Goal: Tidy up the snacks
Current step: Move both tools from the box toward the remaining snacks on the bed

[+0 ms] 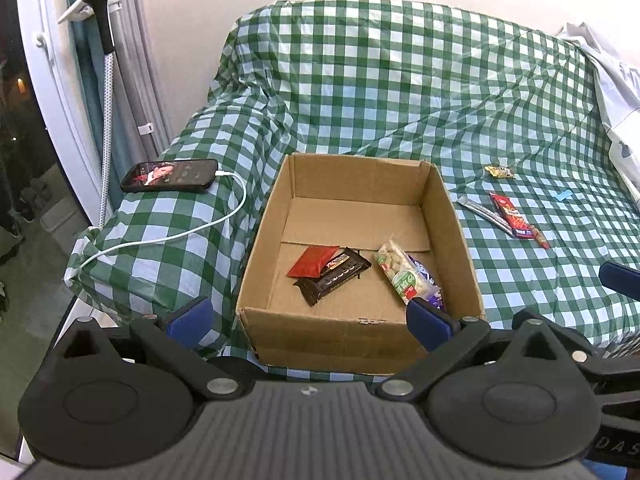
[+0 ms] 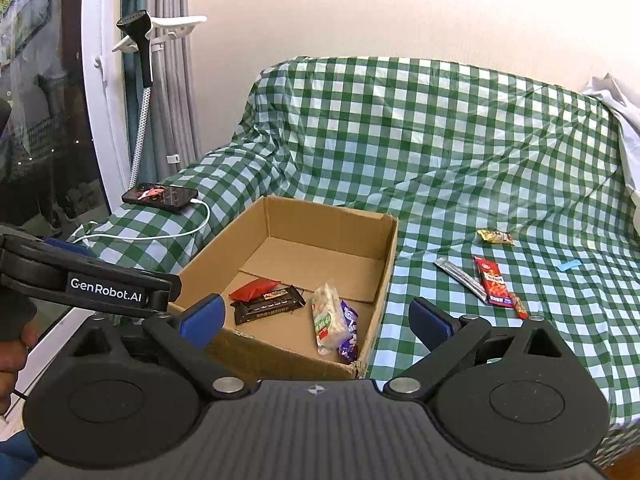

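Both your left gripper [image 1: 308,322] and right gripper [image 2: 316,320] hover with fingers spread, holding nothing. Four snacks lie in the cardboard box [image 2: 384,276]; likely next is the red snack stick [image 2: 494,282] on the checkered sofa seat [image 2: 560,320], right of the box.

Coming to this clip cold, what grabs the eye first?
The open cardboard box on the green-checked cloth, with a few snack packets lying inside near its front. To its right, loose snacks lie on the cloth, among them a red stick pack. A charging phone lies to the left.
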A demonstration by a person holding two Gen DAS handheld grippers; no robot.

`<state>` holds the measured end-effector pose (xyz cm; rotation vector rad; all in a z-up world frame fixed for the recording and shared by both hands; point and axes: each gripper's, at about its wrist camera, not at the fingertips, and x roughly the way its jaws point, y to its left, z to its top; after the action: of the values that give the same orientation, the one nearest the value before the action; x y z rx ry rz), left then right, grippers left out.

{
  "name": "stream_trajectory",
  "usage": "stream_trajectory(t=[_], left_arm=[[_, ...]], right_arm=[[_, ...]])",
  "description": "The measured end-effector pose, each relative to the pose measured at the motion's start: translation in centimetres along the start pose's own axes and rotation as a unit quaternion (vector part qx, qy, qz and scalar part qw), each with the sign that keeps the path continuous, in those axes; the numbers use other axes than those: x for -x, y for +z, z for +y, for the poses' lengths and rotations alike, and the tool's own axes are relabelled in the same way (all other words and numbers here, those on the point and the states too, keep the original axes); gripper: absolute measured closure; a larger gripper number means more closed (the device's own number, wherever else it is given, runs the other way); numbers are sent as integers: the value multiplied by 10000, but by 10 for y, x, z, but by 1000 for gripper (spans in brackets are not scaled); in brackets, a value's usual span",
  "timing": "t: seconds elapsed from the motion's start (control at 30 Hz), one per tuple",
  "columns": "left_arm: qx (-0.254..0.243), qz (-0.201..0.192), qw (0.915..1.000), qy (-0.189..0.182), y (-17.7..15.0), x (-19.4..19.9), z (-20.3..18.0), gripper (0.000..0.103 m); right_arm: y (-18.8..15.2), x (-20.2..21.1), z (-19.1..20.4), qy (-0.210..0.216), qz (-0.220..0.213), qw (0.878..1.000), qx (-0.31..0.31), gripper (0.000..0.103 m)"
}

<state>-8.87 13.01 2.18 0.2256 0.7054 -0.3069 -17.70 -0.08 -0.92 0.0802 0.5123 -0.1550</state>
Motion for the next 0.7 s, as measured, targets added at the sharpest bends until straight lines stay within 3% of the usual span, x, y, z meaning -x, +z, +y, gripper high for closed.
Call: stream_trajectory(t=[0.7], left_arm=[[-68, 10, 10000, 1, -1, 4, -3, 0]], right_arm=[[0, 6, 1, 18, 9, 10000, -10, 4]])
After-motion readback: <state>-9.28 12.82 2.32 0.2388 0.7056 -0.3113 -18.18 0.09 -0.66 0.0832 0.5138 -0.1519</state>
